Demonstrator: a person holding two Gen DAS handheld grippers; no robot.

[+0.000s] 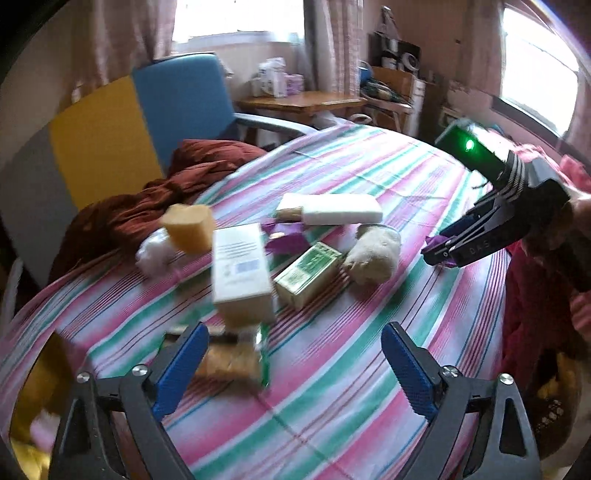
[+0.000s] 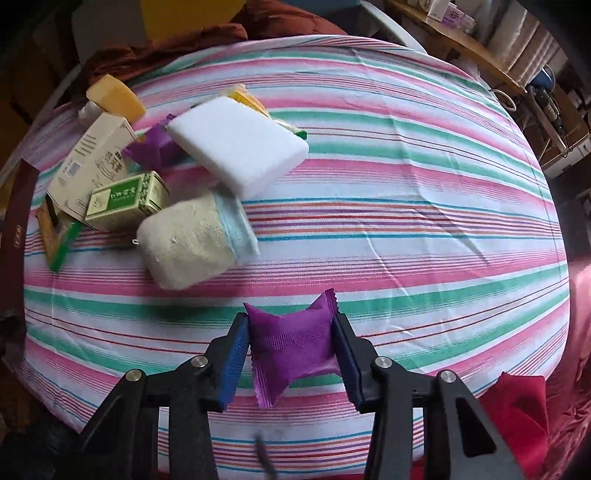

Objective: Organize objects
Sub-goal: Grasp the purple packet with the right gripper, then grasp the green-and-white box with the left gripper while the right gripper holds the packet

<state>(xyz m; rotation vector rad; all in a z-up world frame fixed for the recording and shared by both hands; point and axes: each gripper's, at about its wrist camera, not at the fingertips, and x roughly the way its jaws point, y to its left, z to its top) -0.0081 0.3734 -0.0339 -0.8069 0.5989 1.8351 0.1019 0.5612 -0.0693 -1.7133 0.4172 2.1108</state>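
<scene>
Right, my right gripper (image 2: 291, 354) is pinching a purple sachet (image 2: 291, 347) above the striped tablecloth (image 2: 406, 221), left gripper (image 1: 291, 365) spread wide near the white carton (image 1: 240, 266) (nothing between its fingers).

- a round table (image 1: 369, 177) wears a cloth striped in pink, green and white.
- beyond its far edge stands a blue chair (image 1: 181, 99), a yellow panel (image 1: 99, 136) beside it.
- a rust-brown blanket (image 1: 147, 199) lies heaped at the table's far-left edge.
- a wooden side table (image 1: 306, 101) sits under a bright curtained window (image 1: 236, 18).
- a second window (image 1: 535, 62) glows at right.
</scene>
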